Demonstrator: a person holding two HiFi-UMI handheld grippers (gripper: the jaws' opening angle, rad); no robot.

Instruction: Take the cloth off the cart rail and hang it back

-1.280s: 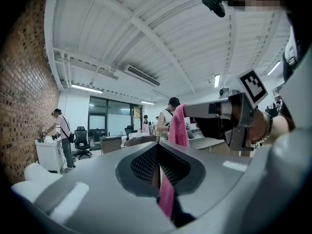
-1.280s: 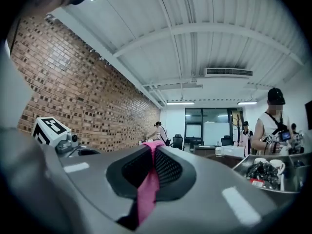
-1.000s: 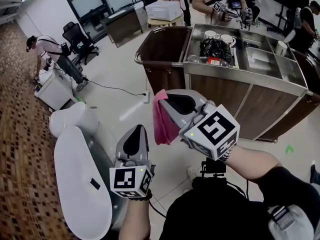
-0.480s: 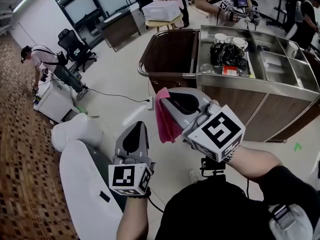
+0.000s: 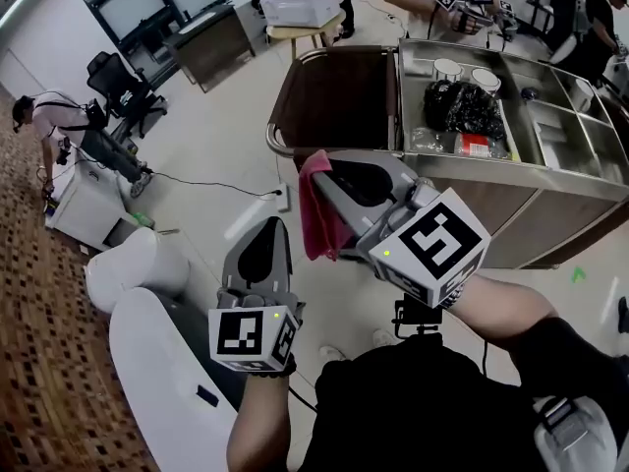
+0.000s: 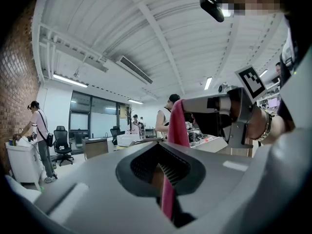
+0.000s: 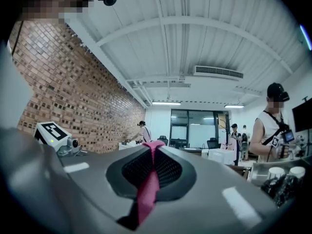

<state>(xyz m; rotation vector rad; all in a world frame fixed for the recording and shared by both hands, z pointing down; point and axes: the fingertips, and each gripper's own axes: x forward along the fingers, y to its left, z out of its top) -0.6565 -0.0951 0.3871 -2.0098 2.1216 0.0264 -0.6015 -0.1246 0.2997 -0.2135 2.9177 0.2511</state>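
The pink cloth [image 5: 316, 219] hangs from the tip of my right gripper [image 5: 314, 165], whose jaws are shut on its top edge. In the right gripper view the cloth [image 7: 147, 189] runs as a strip down between the jaws. It is held in the air in front of the brown cart's curved metal rail [image 5: 278, 144], apart from it. My left gripper [image 5: 276, 222] sits lower and to the left, shut and holding nothing, its tip a little short of the cloth. The left gripper view shows the cloth [image 6: 176, 126] dangling from the right gripper [image 6: 181, 102] just ahead.
The cart's steel top [image 5: 555, 170] carries a black bag [image 5: 462, 106], two cups [image 5: 447, 68] and a red packet. A white rounded tub [image 5: 157, 362] lies at lower left. A person bends over a white bin [image 5: 84, 200] at far left; other people stand behind the cart.
The cart has drawn nearer and shifted down in the head view. Both grippers keep their pose, and the cloth stays pinched in the right one.
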